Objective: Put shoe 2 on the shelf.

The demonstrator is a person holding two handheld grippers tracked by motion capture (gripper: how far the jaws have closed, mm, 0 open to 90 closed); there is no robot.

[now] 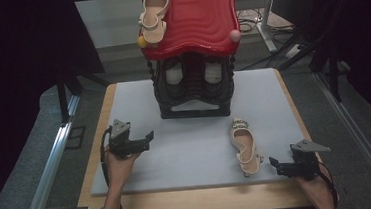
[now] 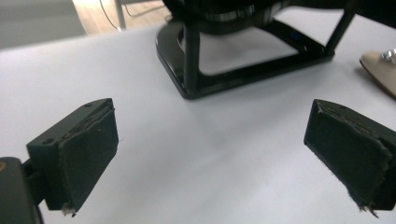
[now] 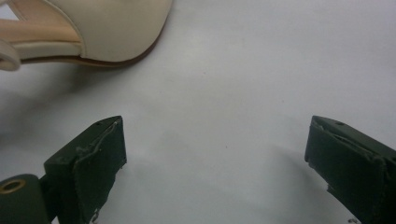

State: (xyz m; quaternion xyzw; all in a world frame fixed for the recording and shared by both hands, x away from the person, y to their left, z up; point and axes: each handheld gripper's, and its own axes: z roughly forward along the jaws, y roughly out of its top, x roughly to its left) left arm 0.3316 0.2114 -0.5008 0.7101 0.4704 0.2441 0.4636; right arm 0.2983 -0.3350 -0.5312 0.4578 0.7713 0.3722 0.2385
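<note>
A beige slingback shoe (image 1: 245,146) lies on the grey mat (image 1: 192,149), toe pointing away from me. Its pale side (image 3: 93,32) fills the upper left of the right gripper view. A matching shoe (image 1: 153,14) rests on the red wavy top of a black shoe rack (image 1: 193,91). My right gripper (image 1: 276,166) stands open just right of the lying shoe's heel, its jaws (image 3: 217,158) wide apart over bare mat. Left of the rack my left gripper (image 1: 149,141) is open and holds nothing. Its view (image 2: 233,154) looks toward the rack's base (image 2: 243,74) and the shoe's toe (image 2: 380,70).
The rack's lower shelves hold two pale items (image 1: 193,73), too dark to name. A wooden table edge (image 1: 191,203) borders the mat in front. Metal rails (image 1: 52,160) run along both sides, and table legs with cables (image 1: 262,23) stand behind.
</note>
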